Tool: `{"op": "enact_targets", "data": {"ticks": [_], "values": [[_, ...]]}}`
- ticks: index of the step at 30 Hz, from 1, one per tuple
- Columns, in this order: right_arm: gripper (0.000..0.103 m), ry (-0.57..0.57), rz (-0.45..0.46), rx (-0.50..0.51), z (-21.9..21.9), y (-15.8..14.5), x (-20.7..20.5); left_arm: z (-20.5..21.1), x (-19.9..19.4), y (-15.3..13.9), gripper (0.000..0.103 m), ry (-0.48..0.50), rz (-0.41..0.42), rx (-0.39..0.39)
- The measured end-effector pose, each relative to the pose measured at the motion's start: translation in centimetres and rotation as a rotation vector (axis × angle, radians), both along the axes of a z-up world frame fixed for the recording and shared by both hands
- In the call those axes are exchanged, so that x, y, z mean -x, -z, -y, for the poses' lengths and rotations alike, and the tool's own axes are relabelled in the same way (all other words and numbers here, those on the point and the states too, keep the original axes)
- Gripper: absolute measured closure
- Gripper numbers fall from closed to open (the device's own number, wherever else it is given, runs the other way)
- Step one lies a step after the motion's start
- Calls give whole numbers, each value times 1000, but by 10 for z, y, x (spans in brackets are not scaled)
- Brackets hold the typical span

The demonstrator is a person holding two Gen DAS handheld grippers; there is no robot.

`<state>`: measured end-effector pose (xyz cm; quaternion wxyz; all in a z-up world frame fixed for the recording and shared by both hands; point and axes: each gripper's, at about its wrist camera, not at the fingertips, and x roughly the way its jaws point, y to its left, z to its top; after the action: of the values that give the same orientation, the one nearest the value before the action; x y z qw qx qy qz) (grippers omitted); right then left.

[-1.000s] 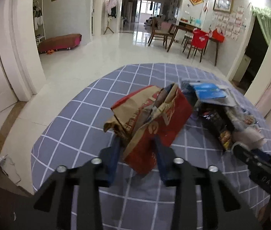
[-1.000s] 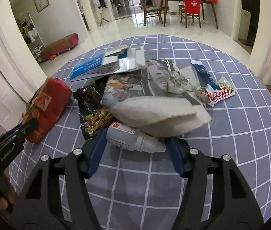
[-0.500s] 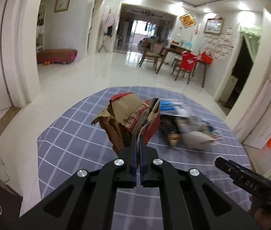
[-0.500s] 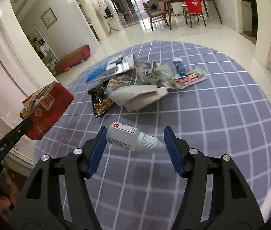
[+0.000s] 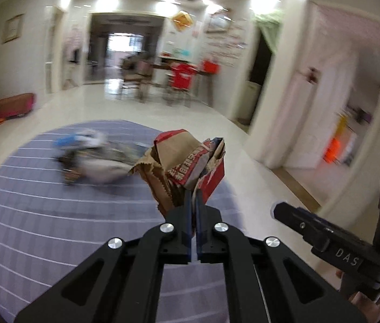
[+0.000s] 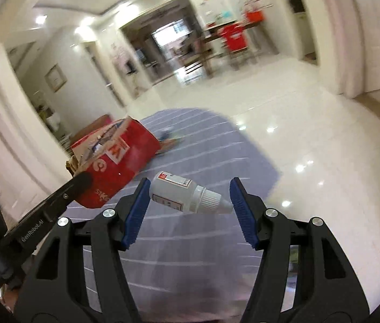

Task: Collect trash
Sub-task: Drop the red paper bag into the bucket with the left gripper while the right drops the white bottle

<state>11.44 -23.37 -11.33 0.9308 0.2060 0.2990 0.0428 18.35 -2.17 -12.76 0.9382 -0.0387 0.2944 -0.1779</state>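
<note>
Left hand-held gripper pinches red paper bag; right hand-held gripper clamps white bottle

Left gripper clamped on crumpled red-and-brown paper bag, held above round purple grid-lined rug. Blurred heap of wrappers on rug behind. Right gripper's black body at lower right.

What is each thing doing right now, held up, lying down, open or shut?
Red and brown crumpled paper bag: lifted, top open.
Left hand-held gripper: shut on the bag.
White plastic dropper bottle: held sideways, capped.
Right hand-held gripper: clamping the bottle.
Blurred trash pile: lying on the rug.
</note>
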Motion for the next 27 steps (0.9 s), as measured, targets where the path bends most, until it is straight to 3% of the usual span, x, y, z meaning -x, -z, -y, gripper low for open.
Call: {"op": "enact_targets", "data": {"ticks": [6,11,17,18,19,27], "values": [[43,149,-47,14,70,24,39,96,15,33,101,187,-50,-44],[43,208,-91,1,102,50,50,147,17,65,101,261,-93,-85],[42,235,-131,-42,124,83,50,166,7,98,101,281,-157,-124],[41,239,-132,-50,126,89,49,170,6,101,101,281,-163,-130],[33,241,-142,-60,129,96,48,170,5,106,101,280,-172,-138],[26,265,-163,-76,142,108,50,180,5,121,101,292,-203,-163]]}}
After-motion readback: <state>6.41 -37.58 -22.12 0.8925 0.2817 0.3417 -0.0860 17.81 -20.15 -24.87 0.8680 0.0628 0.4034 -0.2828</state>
